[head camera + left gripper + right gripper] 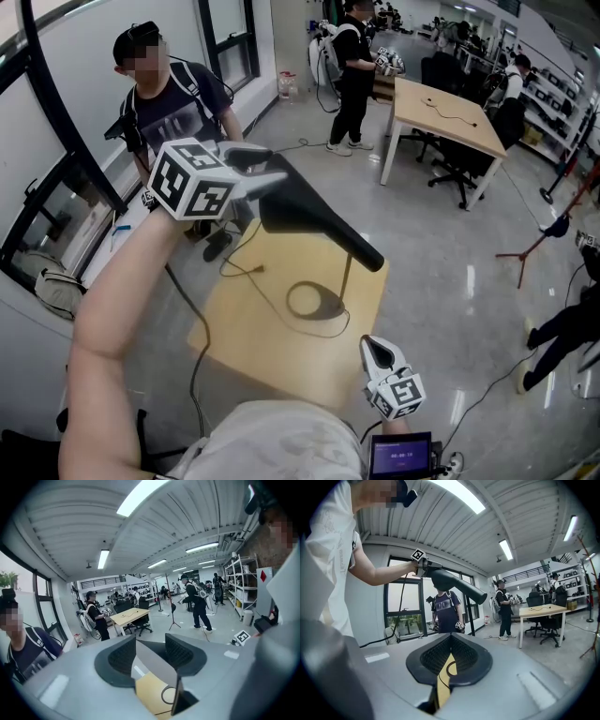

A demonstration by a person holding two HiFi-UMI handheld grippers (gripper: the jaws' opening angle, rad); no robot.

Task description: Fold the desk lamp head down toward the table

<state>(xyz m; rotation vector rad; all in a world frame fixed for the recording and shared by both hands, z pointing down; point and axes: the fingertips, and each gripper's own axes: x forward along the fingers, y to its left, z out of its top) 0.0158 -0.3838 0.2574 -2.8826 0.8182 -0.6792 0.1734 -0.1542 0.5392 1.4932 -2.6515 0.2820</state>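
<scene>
The black desk lamp head is held up above the small wooden table, sloping down to the right. Its thin stem drops to a ring base on the tabletop. My left gripper grips the wide rear end of the head. In the left gripper view the head's flat edge lies between the pads, with the left gripper shut on it. My right gripper hangs shut and empty near the table's front right corner. The right gripper view shows the lamp head high up and its own gripper shut.
A black cable trails across the table and off its left side. A person stands just beyond the table by the window wall. Farther back are a larger desk with office chairs, another person, and a tripod stand at right.
</scene>
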